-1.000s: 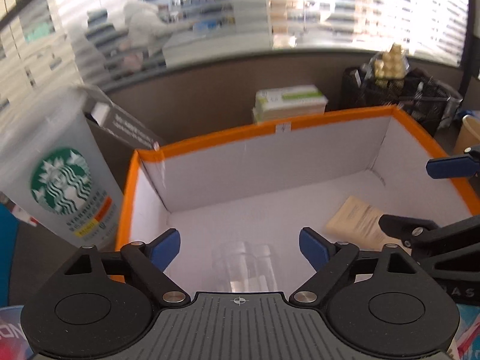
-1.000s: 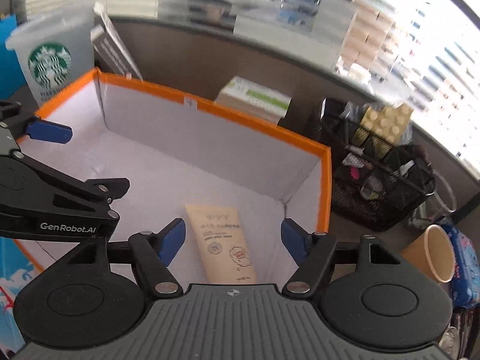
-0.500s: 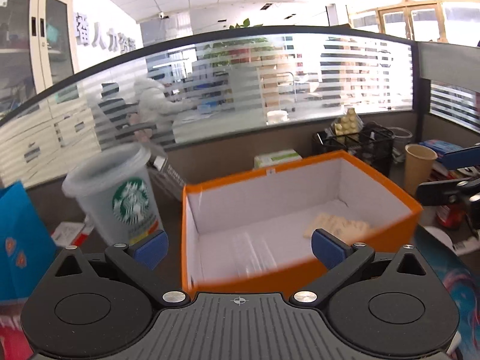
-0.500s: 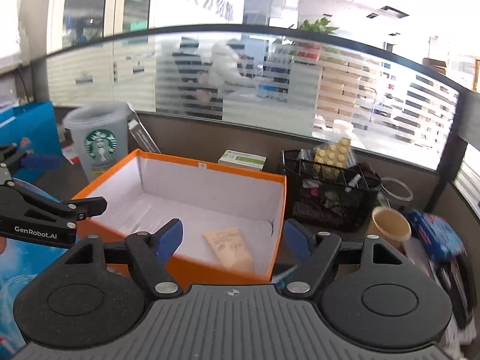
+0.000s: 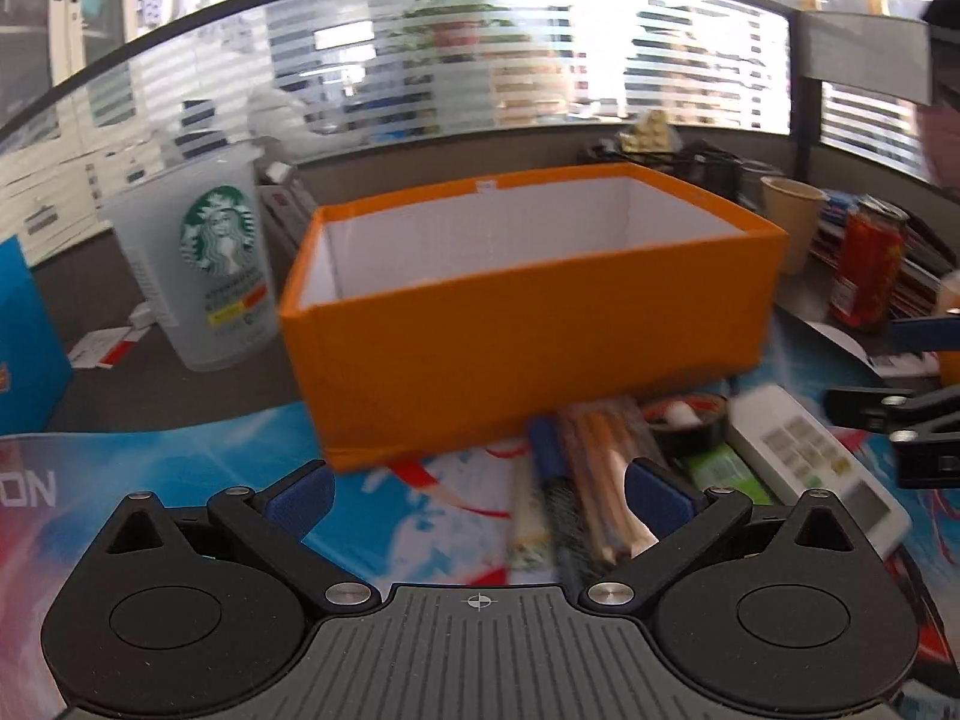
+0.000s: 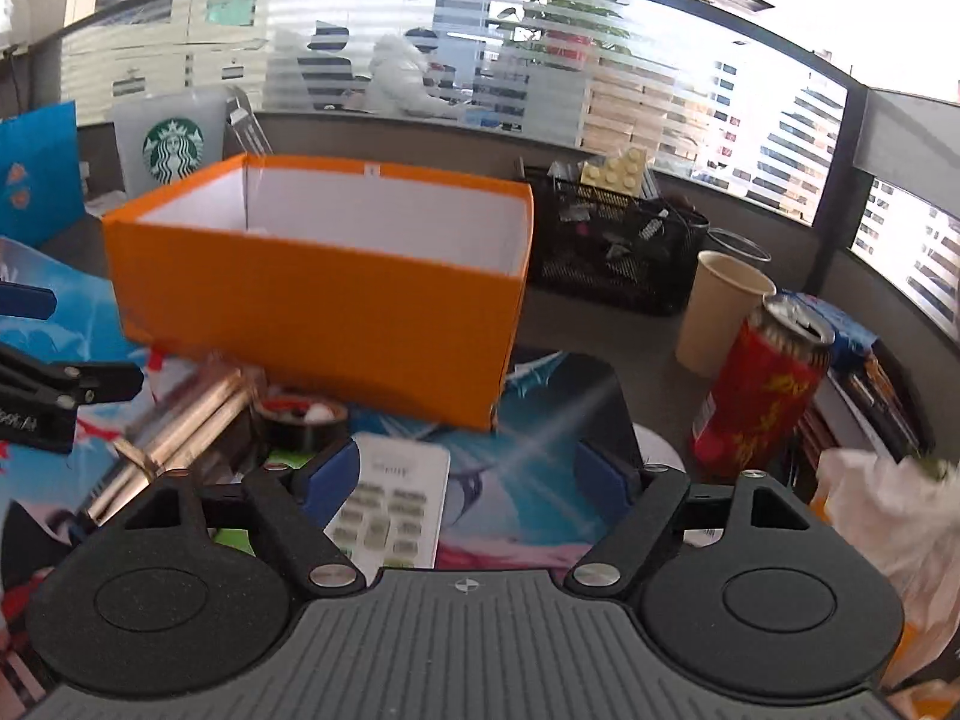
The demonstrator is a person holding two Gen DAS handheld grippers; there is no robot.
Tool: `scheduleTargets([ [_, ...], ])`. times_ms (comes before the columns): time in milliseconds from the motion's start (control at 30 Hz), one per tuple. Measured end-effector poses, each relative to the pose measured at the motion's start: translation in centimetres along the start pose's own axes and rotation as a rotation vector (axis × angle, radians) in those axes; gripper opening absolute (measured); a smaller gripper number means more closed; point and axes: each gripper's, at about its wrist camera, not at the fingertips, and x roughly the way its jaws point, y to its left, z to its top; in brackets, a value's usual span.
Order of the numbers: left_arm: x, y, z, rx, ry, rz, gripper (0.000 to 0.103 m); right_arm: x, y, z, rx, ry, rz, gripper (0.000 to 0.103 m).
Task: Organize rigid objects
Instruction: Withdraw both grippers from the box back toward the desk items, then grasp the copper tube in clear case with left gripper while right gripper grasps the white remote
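Observation:
An orange box with a white inside stands on the desk; it also shows in the right wrist view. In front of it lie a bundle of pencils and pens, a black tape roll, a green pack and a white remote. The remote and tape roll also show in the right wrist view. My left gripper is open and empty, low over the pencils. My right gripper is open and empty, just above the remote.
A Starbucks cup stands left of the box. A paper cup and a red can stand to the right. A black mesh organizer is behind. A blue bag is at far left.
Both grippers have pulled back out of the box and dropped low in front of it. The box's contents are now hidden behind its front wall.

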Motion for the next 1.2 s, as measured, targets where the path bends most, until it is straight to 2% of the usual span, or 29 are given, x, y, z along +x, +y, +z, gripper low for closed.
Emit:
scheduleTargets([
  [200, 0.2, -1.5, -0.8, 0.041, -0.002, 0.027, 0.103, 1.4, 0.9, -1.5, 0.0, 0.039, 0.032, 0.077],
  [300, 0.3, -1.5, -0.7, 0.03, -0.001, 0.033, 0.103, 2.0, 0.8, -1.7, 0.011, 0.056, 0.034, 0.076],
  [433, 0.3, -1.7, -0.6, 0.024, 0.002, 0.023, 0.103, 2.3, 0.2, -2.0, 0.052, 0.067, 0.068, 0.076],
  [733, -0.4, -3.4, -1.0, 0.074, -0.018, -0.016, 0.103, 2.4, 0.5, -2.3, 0.054, 0.079, 0.114, 0.076],
  [867, -0.3, -4.0, -1.2, 0.085, -0.024, -0.033, 0.103, 2.9, 0.9, -3.0, 0.036, 0.093, 0.102, 0.076],
  [967, -0.3, -4.1, -1.3, 0.074, -0.031, -0.06, 0.103, 3.0, 0.1, -3.2, 0.048, 0.099, 0.07, 0.074],
  [1100, 0.4, -4.2, -1.1, 0.04, -0.005, -0.114, 0.102, 3.0, -1.7, -3.6, 0.1, 0.096, 0.05, 0.065],
  [1167, 1.3, -3.9, -0.8, -0.02, 0.033, -0.126, 0.097, 3.0, -1.9, -3.7, 0.108, 0.089, 0.056, 0.064],
  [1200, 1.8, -3.7, -0.5, -0.043, 0.052, -0.119, 0.089, 3.0, -1.9, -3.7, 0.106, 0.088, 0.054, 0.064],
])
